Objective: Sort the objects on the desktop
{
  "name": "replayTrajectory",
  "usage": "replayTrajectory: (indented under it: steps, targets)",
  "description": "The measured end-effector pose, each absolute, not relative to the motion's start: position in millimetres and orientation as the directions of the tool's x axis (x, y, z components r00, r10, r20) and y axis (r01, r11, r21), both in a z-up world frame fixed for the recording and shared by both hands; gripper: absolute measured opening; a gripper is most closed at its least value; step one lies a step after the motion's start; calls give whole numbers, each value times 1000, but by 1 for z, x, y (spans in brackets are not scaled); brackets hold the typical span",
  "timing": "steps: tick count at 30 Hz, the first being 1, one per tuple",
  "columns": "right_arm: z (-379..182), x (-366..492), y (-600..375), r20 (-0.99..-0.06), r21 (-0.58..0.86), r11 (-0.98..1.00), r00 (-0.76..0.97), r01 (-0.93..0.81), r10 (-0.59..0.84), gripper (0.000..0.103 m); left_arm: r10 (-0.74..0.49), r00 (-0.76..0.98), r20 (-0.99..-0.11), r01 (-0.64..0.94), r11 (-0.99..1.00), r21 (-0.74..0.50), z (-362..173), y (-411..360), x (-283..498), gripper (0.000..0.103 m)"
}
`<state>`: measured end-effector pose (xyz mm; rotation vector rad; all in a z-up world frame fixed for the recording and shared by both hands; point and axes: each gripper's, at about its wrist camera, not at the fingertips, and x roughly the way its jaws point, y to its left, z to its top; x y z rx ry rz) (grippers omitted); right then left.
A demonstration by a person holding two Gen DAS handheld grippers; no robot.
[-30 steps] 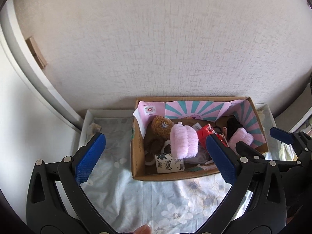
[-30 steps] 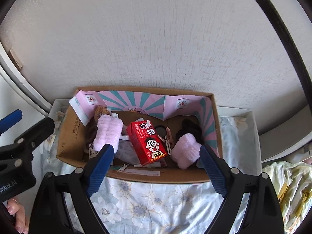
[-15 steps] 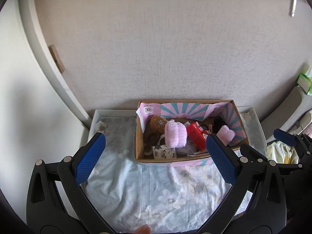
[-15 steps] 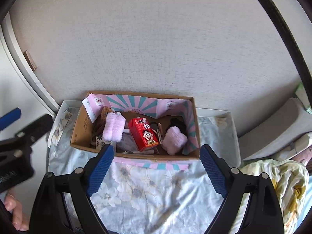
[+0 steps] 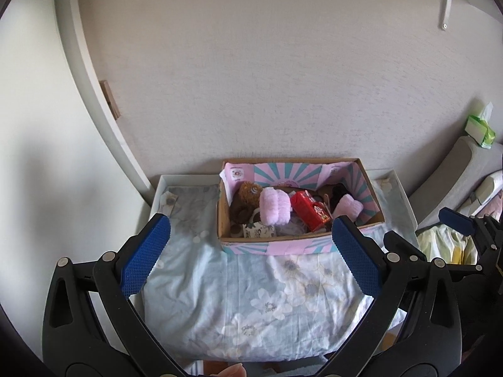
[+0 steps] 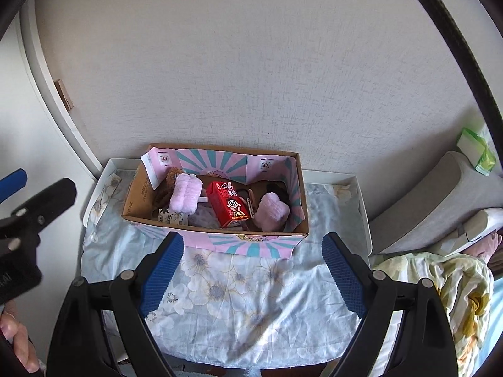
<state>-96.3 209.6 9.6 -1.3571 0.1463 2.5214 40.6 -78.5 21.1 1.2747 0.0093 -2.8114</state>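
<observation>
While both grippers hang above the floral cloth (image 5: pixel 270 301), neither holds anything. Left gripper (image 5: pixel 251 257): blue pads spread wide, only cloth between them. Right gripper (image 6: pixel 251 279): jaws likewise wide apart and empty. Cardboard box (image 6: pixel 138 201) sits at the far edge of the white tray-like tabletop (image 6: pixel 361 194), against the textured wall. Inside the box: red drink carton (image 6: pixel 228 204) tilted near the middle, a pink fluffy item (image 6: pixel 185 194) to its left, a second pink fluffy item (image 6: pixel 272 212) to its right, brown plush toy (image 5: pixel 248 193) at the left end. Green tissue pack (image 6: pixel 474 150) lies well apart, on a grey cushion at right.
</observation>
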Motion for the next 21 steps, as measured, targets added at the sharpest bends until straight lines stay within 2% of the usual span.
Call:
replayTrajectory:
  steps: [21]
  targets:
    - [20, -84, 212, -806, -24, -957, -560, -289, 189, 88, -61, -683, -728, 70, -997, 17, 28, -75, 58, 103]
